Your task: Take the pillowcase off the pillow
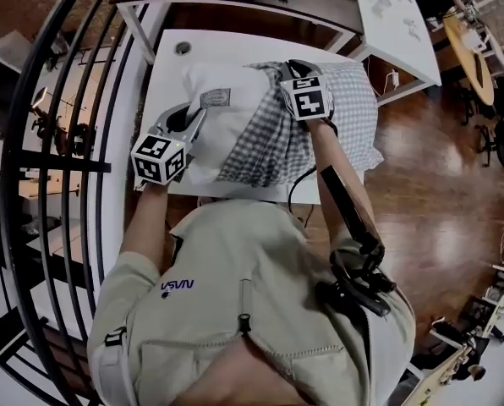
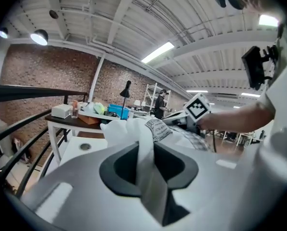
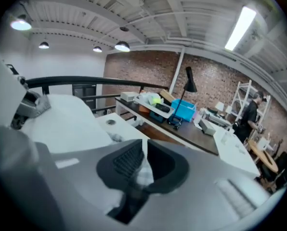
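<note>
A white pillow (image 1: 227,125) lies on the white table (image 1: 235,45), its left half bare. The grey checked pillowcase (image 1: 277,142) is bunched over its right half. My left gripper (image 1: 199,112) is at the bare left end, beside the sewn-in label. In the left gripper view this gripper (image 2: 146,150) is shut on a fold of white pillow fabric (image 2: 122,129). My right gripper (image 1: 293,68) is at the bunched edge of the case. In the right gripper view it (image 3: 142,165) is shut on a pinch of checked cloth (image 3: 144,173), with the pillow (image 3: 66,119) at the left.
A black railing (image 1: 66,100) curves along the left of the table. A second white table (image 1: 387,15) and a dark desk with boxes and a lamp (image 3: 182,114) stand beyond. Wooden floor (image 1: 438,167) lies to the right. A black cable (image 1: 298,184) hangs at the table's near edge.
</note>
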Tool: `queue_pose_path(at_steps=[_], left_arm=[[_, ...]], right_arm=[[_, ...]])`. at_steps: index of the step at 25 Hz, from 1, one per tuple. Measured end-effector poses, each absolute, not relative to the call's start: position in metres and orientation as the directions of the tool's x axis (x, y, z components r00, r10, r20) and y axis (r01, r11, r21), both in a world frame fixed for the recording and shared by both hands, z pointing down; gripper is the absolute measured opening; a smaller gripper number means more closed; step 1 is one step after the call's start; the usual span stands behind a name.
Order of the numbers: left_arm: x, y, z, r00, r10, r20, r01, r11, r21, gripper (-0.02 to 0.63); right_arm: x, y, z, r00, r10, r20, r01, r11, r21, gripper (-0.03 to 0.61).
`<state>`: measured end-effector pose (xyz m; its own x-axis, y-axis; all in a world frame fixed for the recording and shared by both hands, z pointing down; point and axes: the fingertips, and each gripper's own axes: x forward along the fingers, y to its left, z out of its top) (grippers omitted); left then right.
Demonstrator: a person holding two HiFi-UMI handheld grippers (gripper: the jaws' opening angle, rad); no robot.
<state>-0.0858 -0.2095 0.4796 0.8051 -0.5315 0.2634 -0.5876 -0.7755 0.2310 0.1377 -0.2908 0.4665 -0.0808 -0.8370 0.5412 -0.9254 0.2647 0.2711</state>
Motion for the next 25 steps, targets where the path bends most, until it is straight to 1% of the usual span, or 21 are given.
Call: queue_pose_path(at_steps=[1, 2, 3, 5, 6, 7, 9, 11, 13, 14, 16, 18, 19, 20, 23, 24, 25], left_arm=[[-0.088, -0.215, 0.485, 0.781, -0.559, 0.278, -0.618, -0.755, 0.218, 0.091], [-0.091, -0.219, 0.488, 0.760, -0.582, 0.290, -0.643, -0.739, 0.202, 0.112], [-0.094, -0.221, 0.489, 0.744, -0.598, 0.298, -0.660, -0.729, 0.184, 0.145], [-0.104, -0.213, 0.487, 0.729, -0.612, 0.306, -0.670, -0.729, 0.139, 0.194], [-0.110, -0.204, 0.486, 0.727, -0.612, 0.311, -0.668, -0.736, 0.113, 0.206], [-0.115, -0.193, 0.486, 0.728, -0.606, 0.320, -0.662, -0.744, 0.098, 0.206], [-0.120, -0.164, 0.492, 0.742, -0.567, 0.356, -0.638, -0.761, 0.116, 0.214], [-0.116, -0.134, 0.507, 0.765, -0.499, 0.407, -0.601, -0.780, 0.173, 0.255], [-0.109, -0.110, 0.528, 0.782, -0.427, 0.454, -0.566, -0.791, 0.231, 0.289], [-0.108, -0.103, 0.539, 0.787, -0.400, 0.470, -0.556, -0.791, 0.257, 0.304], [-0.106, -0.102, 0.556, 0.786, -0.375, 0.492, -0.552, -0.785, 0.282, 0.310], [-0.103, -0.107, 0.566, 0.774, -0.367, 0.516, -0.552, -0.789, 0.268, 0.310], [-0.101, -0.109, 0.569, 0.770, -0.359, 0.527, -0.546, -0.798, 0.254, 0.295], [-0.098, -0.111, 0.571, 0.769, -0.350, 0.535, -0.536, -0.809, 0.241, 0.259], [-0.089, -0.112, 0.562, 0.785, -0.325, 0.527, -0.495, -0.841, 0.218, 0.121], [-0.087, -0.111, 0.557, 0.795, -0.320, 0.516, -0.487, -0.843, 0.228, 0.083], [-0.086, -0.110, 0.550, 0.805, -0.318, 0.501, -0.485, -0.839, 0.246, 0.057]], right_arm=[[0.134, -0.288, 0.460, -0.110, -0.850, 0.515, -0.930, 0.271, 0.250, 0.053], [0.129, -0.283, 0.451, -0.141, -0.863, 0.484, -0.936, 0.276, 0.220, 0.103], [0.124, -0.274, 0.442, -0.168, -0.876, 0.452, -0.942, 0.278, 0.187, 0.131], [0.114, -0.249, 0.427, -0.194, -0.900, 0.392, -0.955, 0.264, 0.133, 0.150], [0.109, -0.233, 0.422, -0.193, -0.910, 0.367, -0.962, 0.250, 0.114, 0.153], [0.105, -0.216, 0.419, -0.187, -0.919, 0.348, -0.967, 0.234, 0.099, 0.153], [0.096, -0.180, 0.419, -0.167, -0.930, 0.329, -0.976, 0.203, 0.078, 0.153], [0.086, -0.145, 0.428, -0.139, -0.931, 0.337, -0.983, 0.171, 0.067, 0.153], [0.073, -0.112, 0.447, -0.107, -0.919, 0.379, -0.988, 0.140, 0.060, 0.156], [0.064, -0.097, 0.460, -0.095, -0.908, 0.408, -0.990, 0.130, 0.058, 0.168], [0.045, -0.075, 0.482, -0.083, -0.879, 0.470, -0.990, 0.126, 0.060, 0.177], [0.026, -0.062, 0.502, -0.084, -0.844, 0.530, -0.987, 0.143, 0.072, 0.194], [0.018, -0.057, 0.513, -0.086, -0.822, 0.563, -0.984, 0.159, 0.082, 0.201], [0.010, -0.053, 0.526, -0.087, -0.797, 0.598, -0.979, 0.179, 0.095, 0.202], [0.003, -0.054, 0.557, -0.071, -0.741, 0.668, -0.961, 0.229, 0.153, 0.202], [0.005, -0.057, 0.562, -0.060, -0.736, 0.675, -0.957, 0.235, 0.172, 0.198], [0.009, -0.061, 0.564, -0.049, -0.735, 0.677, -0.953, 0.237, 0.188, 0.167]])
